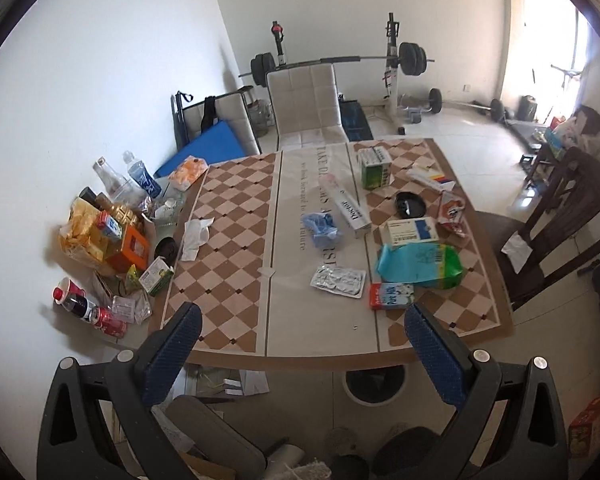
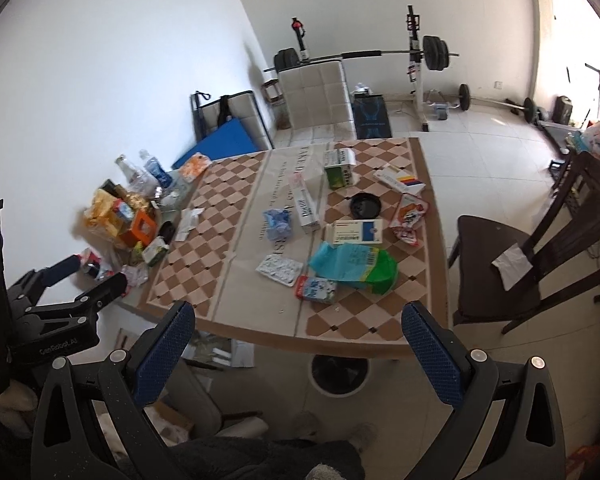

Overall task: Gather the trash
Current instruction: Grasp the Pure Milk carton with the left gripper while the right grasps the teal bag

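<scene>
Trash lies scattered on a checkered table [image 1: 228, 280] [image 2: 188, 276]: a blister pack [image 1: 338, 281] [image 2: 279, 269], a small milk carton [image 1: 392, 296] [image 2: 316, 289], a teal-green bag [image 1: 420, 266] [image 2: 356, 268], a blue crumpled glove [image 1: 320, 230] [image 2: 277, 224], a white box [image 1: 412, 231] [image 2: 356, 232], a toothpaste box [image 1: 350, 210] [image 2: 306, 206] and a white tissue [image 1: 194, 234]. My left gripper [image 1: 302, 350] is open and empty, above the table's near edge. My right gripper [image 2: 298, 350] is open and empty at the same edge. The left gripper also shows in the right wrist view [image 2: 96, 276].
A pile of bottles, cans and packets [image 1: 108, 236] [image 2: 124, 220] crowds the table's left side by the wall. A round bin [image 1: 374, 384] [image 2: 339, 374] stands under the table's near edge. A dark wooden chair [image 2: 532, 256] is on the right. A weight bench stands behind.
</scene>
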Action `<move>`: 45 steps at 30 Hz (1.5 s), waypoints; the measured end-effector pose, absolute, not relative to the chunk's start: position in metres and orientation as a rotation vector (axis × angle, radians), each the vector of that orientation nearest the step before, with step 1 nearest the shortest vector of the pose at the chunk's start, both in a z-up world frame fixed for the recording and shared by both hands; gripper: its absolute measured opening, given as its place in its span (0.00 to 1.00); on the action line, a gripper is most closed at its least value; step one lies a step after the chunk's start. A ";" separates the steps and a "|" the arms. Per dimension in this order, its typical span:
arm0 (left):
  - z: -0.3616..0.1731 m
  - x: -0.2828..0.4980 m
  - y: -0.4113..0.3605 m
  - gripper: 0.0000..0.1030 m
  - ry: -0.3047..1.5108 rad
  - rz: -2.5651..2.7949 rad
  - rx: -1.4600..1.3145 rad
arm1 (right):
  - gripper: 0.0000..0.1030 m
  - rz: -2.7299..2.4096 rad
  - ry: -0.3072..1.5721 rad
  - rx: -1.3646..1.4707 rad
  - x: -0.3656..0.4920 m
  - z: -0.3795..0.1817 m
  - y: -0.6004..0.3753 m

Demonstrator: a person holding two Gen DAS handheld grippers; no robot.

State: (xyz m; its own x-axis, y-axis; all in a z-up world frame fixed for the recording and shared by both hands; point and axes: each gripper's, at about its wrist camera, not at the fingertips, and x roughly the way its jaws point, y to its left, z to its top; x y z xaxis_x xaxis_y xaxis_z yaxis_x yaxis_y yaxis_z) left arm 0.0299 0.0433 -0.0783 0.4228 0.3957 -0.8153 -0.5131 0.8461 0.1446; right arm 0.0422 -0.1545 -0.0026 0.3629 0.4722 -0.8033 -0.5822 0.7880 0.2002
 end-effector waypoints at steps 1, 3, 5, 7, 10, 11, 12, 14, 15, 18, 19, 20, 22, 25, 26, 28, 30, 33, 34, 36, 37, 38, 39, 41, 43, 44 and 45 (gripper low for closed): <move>-0.093 0.037 0.051 1.00 1.011 0.590 -0.142 | 1.00 0.649 0.992 -0.163 0.050 -0.011 -0.150; -0.123 0.050 0.059 1.00 1.071 0.631 -0.169 | 1.00 0.627 1.005 -0.237 0.071 -0.031 -0.139; -0.155 0.061 0.068 1.00 1.154 0.655 -0.231 | 1.00 0.600 1.039 -0.317 0.099 -0.062 -0.126; -0.190 0.073 0.078 1.00 1.237 0.678 -0.319 | 1.00 0.629 1.077 -0.406 0.127 -0.095 -0.111; -0.243 0.090 0.078 1.00 1.353 0.755 -0.422 | 1.00 0.687 1.152 -0.567 0.167 -0.156 -0.077; -0.259 0.096 0.079 1.00 1.382 0.788 -0.450 | 1.00 0.705 1.170 -0.623 0.180 -0.177 -0.066; -0.274 0.101 0.078 1.00 1.407 0.815 -0.479 | 1.00 0.732 1.190 -0.680 0.193 -0.202 -0.053; -0.299 0.110 0.077 1.00 1.454 0.884 -0.541 | 1.00 0.790 1.217 -0.799 0.215 -0.246 -0.028; -0.311 0.114 0.076 1.00 1.471 0.912 -0.585 | 1.00 0.820 1.230 -0.857 0.225 -0.267 -0.016; -0.339 0.123 0.071 1.00 1.513 0.973 -0.712 | 1.00 0.914 1.247 -1.055 0.244 -0.323 0.017; -0.345 0.125 0.069 1.00 1.522 0.995 -0.742 | 1.00 0.942 1.252 -1.114 0.247 -0.336 0.023; -0.352 0.129 0.067 1.00 1.529 1.011 -0.776 | 1.00 0.973 1.252 -1.168 0.249 -0.351 0.031; -0.362 0.131 0.063 1.00 1.537 1.032 -0.859 | 1.00 1.032 1.252 -1.271 0.247 -0.374 0.040; -0.372 0.139 0.057 1.00 1.516 1.025 -0.990 | 1.00 1.073 1.245 -1.395 0.241 -0.406 0.047; -0.374 0.142 0.056 1.00 1.505 1.014 -1.033 | 1.00 1.073 1.255 -1.413 0.241 -0.415 0.048; -0.379 0.149 0.057 1.00 1.479 0.996 -1.115 | 0.98 1.043 1.315 -1.381 0.248 -0.426 0.044; -0.383 0.154 0.059 1.00 1.438 0.984 -1.213 | 0.88 1.017 1.408 -1.289 0.260 -0.433 0.037; -0.392 0.163 0.067 1.00 1.372 0.974 -1.350 | 0.87 0.957 1.524 -1.118 0.280 -0.437 0.021; -0.396 0.165 0.069 1.00 1.352 0.975 -1.387 | 0.87 0.935 1.555 -1.069 0.286 -0.438 0.015; -0.405 0.170 0.074 0.99 1.332 0.985 -1.440 | 0.87 0.890 1.577 -1.006 0.294 -0.442 0.005; -0.408 0.172 0.077 0.97 1.326 0.987 -1.456 | 0.87 0.880 1.583 -0.985 0.296 -0.443 0.001; -0.411 0.175 0.079 0.85 1.335 0.990 -1.453 | 0.87 0.872 1.588 -0.965 0.298 -0.445 -0.002; -0.413 0.176 0.080 0.76 1.344 0.986 -1.440 | 0.87 0.866 1.593 -0.955 0.298 -0.448 -0.004; -0.411 0.181 0.079 0.58 1.379 0.970 -1.361 | 0.87 0.864 1.607 -0.943 0.300 -0.448 -0.010; -0.403 0.193 0.074 0.51 1.463 0.942 -1.192 | 0.87 0.866 1.619 -0.931 0.302 -0.451 -0.013; -0.399 0.200 0.070 0.51 1.509 0.928 -1.079 | 0.87 0.864 1.625 -0.926 0.302 -0.453 -0.014; -0.397 0.205 0.066 0.51 1.553 0.907 -0.971 | 0.87 0.864 1.633 -0.918 0.306 -0.452 -0.017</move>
State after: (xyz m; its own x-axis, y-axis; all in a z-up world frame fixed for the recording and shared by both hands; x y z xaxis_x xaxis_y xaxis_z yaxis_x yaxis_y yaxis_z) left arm 0.2046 0.0660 -0.3966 -0.1267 -0.1302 -0.9834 -0.9205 0.3848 0.0677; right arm 0.3057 -0.0168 -0.4520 -0.1811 -0.1496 -0.9720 -0.8879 0.4499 0.0962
